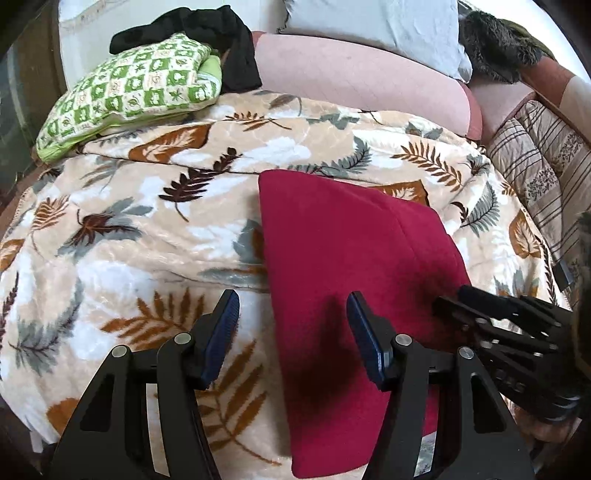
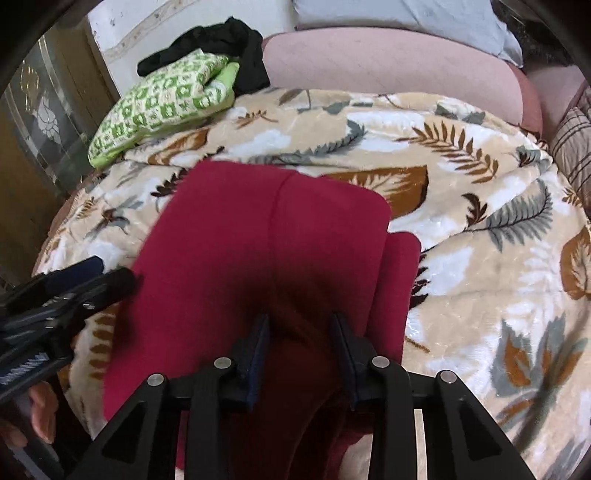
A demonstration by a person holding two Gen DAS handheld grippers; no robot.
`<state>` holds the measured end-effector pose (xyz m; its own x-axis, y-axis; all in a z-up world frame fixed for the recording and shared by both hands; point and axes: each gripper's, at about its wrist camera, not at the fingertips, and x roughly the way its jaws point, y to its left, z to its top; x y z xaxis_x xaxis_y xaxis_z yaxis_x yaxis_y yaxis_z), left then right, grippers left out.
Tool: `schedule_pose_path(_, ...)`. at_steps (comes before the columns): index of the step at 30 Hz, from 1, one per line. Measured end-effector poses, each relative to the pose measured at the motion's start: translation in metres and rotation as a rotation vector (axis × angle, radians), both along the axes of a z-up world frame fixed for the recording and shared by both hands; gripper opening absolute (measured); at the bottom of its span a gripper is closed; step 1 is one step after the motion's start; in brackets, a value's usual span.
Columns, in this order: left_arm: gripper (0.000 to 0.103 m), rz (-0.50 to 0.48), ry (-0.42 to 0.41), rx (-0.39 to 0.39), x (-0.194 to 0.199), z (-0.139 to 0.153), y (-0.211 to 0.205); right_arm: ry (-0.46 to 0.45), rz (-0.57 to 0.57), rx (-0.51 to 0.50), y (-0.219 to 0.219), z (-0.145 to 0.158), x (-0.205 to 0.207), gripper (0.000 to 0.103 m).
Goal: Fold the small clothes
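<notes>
Red garment (image 2: 258, 258) beneath right tool (image 2: 301, 325)

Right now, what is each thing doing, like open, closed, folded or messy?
Left hand-held gripper: open, empty, over the red garment's left edge.
Right hand-held gripper: open, fingers either side of a raised red fold.
Red garment: folded, lying on the blanket.
Leaf-print blanket: spread out.
Green checked cloth: folded.
Black clothes: crumpled heap.

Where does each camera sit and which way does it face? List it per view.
Left wrist: on the left hand-held gripper, open, facing the red cloth on the blanket; right hand-held gripper at right.
Right wrist: on the right hand-held gripper, open over the cloth; left one at left.
Shared: cloth, blanket, green pillow.
</notes>
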<state>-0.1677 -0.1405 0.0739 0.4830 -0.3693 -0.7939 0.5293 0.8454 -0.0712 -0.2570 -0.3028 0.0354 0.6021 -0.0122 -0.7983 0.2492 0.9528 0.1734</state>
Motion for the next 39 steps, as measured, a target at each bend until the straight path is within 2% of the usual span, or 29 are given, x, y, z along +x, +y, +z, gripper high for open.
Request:
schedule_pose_path(4, 0.06, 0.022, -0.031, 0.0, -0.007, 0.003, 0.005, -0.044, -0.022, 0.003, 0.009, 0.014, -0.013, 0.046)
schedule_pose_path(18, 0.06, 0.037, -0.079, -0.01, -0.027, 0.011, 0.014, -0.036, -0.08, -0.073, 0.025, 0.016, -0.031, 0.048)
schedule_pose_path(29, 0.06, 0.034, -0.121, 0.006, -0.039, 0.013, 0.018, -0.052, -0.113, -0.077, 0.027, 0.02, -0.039, 0.05)
schedule_pose_path(32, 0.06, 0.043, -0.12, -0.002, -0.038, 0.013, 0.021, -0.048, -0.113, -0.077, 0.028, 0.02, -0.039, 0.055)
schedule_pose_path(39, 0.06, 0.045, -0.113, 0.013, -0.038, 0.01, 0.02, -0.046, -0.12, -0.067, 0.028, 0.018, -0.038, 0.056)
